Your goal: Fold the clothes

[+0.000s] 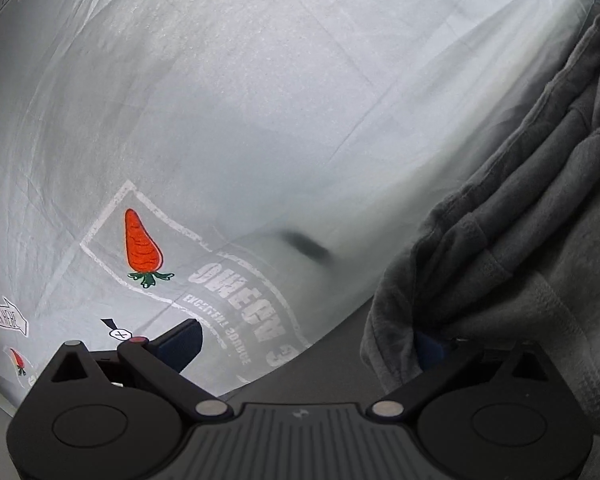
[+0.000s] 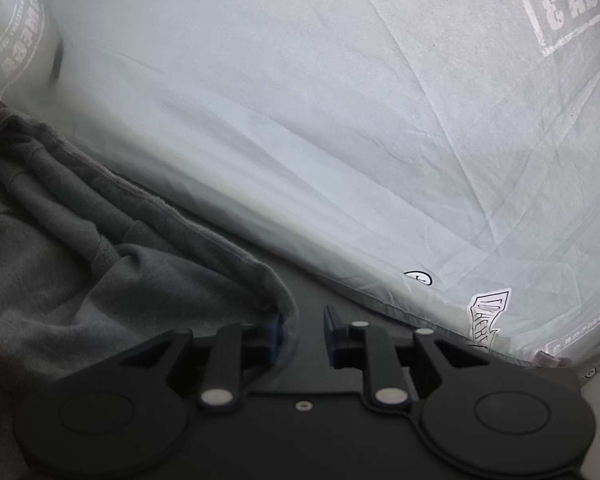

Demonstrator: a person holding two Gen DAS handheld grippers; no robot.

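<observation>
A dark grey fleece garment [image 1: 520,240] lies bunched in folds at the right of the left wrist view. My left gripper [image 1: 306,346] is open wide; the garment's lower edge drapes over its right fingertip [image 1: 430,350], while its left fingertip [image 1: 180,344] is bare. In the right wrist view the same garment [image 2: 80,240] fills the left side. My right gripper [image 2: 304,330] stands slightly open. The garment's rolled hem [image 2: 276,284] hangs over its left pad [image 2: 277,330]. The gap to the right pad [image 2: 331,328] shows only the dark surface.
A pale crinkled sheet [image 1: 260,100] printed with a carrot [image 1: 142,246] and "OMEGA 3" lettering covers the surface ahead, also seen as the sheet [image 2: 340,100] in the right wrist view. A dark bare strip [image 2: 320,292] runs along the sheet's near edge.
</observation>
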